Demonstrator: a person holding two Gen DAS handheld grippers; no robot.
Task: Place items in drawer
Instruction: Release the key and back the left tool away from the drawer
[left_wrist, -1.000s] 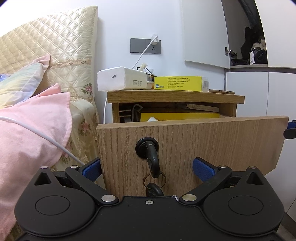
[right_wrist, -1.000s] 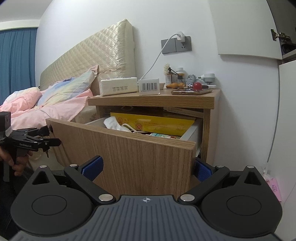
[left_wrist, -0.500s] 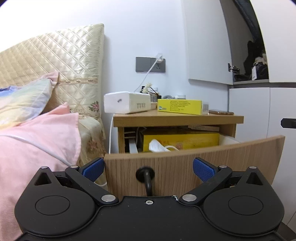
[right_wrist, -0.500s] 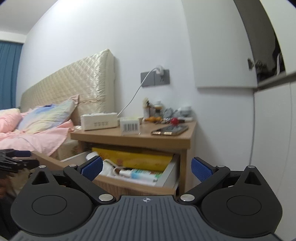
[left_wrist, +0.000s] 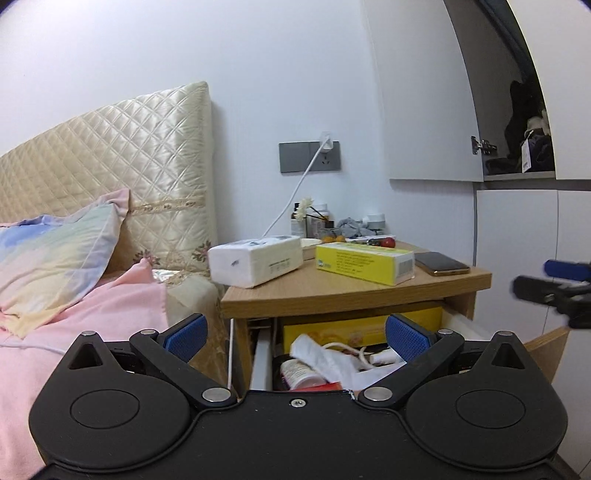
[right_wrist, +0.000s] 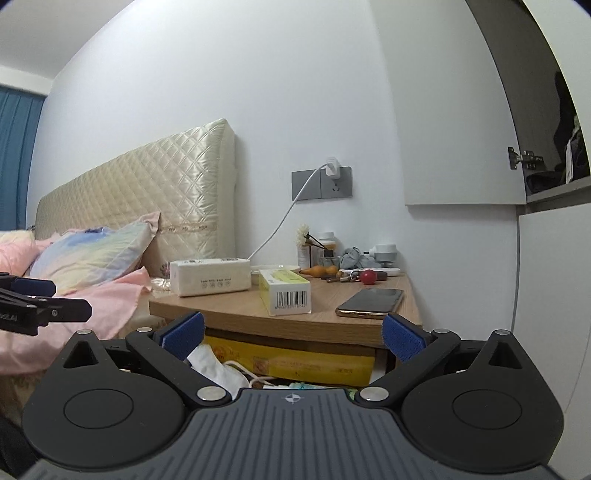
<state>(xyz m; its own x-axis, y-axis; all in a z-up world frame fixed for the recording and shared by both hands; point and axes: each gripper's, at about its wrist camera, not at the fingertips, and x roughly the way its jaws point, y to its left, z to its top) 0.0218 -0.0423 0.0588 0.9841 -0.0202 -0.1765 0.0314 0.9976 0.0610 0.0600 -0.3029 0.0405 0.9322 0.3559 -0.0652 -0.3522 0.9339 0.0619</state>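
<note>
Held left tongs (left_wrist: 295, 336) released and empty, pads wide apart, over the open drawer (left_wrist: 260, 363) just below the tips. Saw clutter lying in it: white cloth, a jar, a yellow carton at the back.

Found the likely items to stow on the table (left_wrist: 332, 291) above the drawer and beyond the tips: tissue pack (left_wrist: 255, 264) ahead-left of the left tongs, yellow box (left_wrist: 364, 262) straight ahead, phone (left_wrist: 441, 263) ahead-right, near the table's corner.

Held right tongs (right_wrist: 293, 338) released as well, nothing between the pads, with the box end-on dead ahead and the phone just right of centre.

Judged the step to be the first pick, nothing yet grasped. Reckoned it best to close squarely across the box's narrow sides and lift clear of the table edge before lowering. Expected the tissue pack to squash under a hard pinch. Expected trouble with the phone: thin, flat and probably slippery. Needed a free patch among the drawer's clutter before letting go.
</note>
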